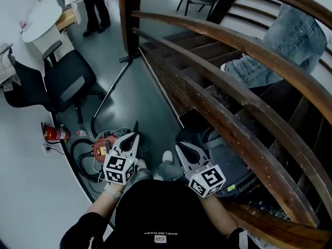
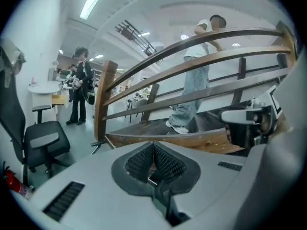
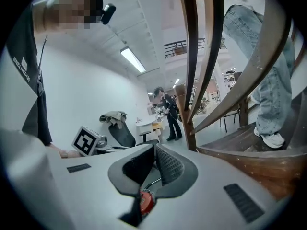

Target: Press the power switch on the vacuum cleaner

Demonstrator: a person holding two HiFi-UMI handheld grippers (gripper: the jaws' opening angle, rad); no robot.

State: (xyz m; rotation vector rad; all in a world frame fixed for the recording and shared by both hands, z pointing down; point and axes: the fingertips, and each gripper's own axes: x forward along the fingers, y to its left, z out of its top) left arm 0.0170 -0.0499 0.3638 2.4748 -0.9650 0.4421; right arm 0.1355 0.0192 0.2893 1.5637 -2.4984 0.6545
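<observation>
The red-orange vacuum cleaner (image 1: 103,146) sits on the grey floor by the wall. Its black hose (image 1: 82,163) coils beside it, and its wand (image 1: 115,85) runs away toward the stair post. My left gripper (image 1: 133,136) hovers just right of and above the vacuum body, shut and holding nothing. My right gripper (image 1: 179,149) is further right, over my shoes, also shut with nothing in it. In the left gripper view the ribbed pads (image 2: 165,163) meet at the tip of the left gripper (image 2: 153,144). In the right gripper view a red patch (image 3: 146,201) shows below the closed right gripper (image 3: 154,146).
A red fire extinguisher (image 1: 56,134) stands at the wall left of the vacuum. A black office chair (image 1: 67,82) is beyond it. Curved wooden stair rails (image 1: 218,108) close off the right side, with a person in jeans (image 1: 280,40) on the steps. Another person (image 1: 96,7) stands far off.
</observation>
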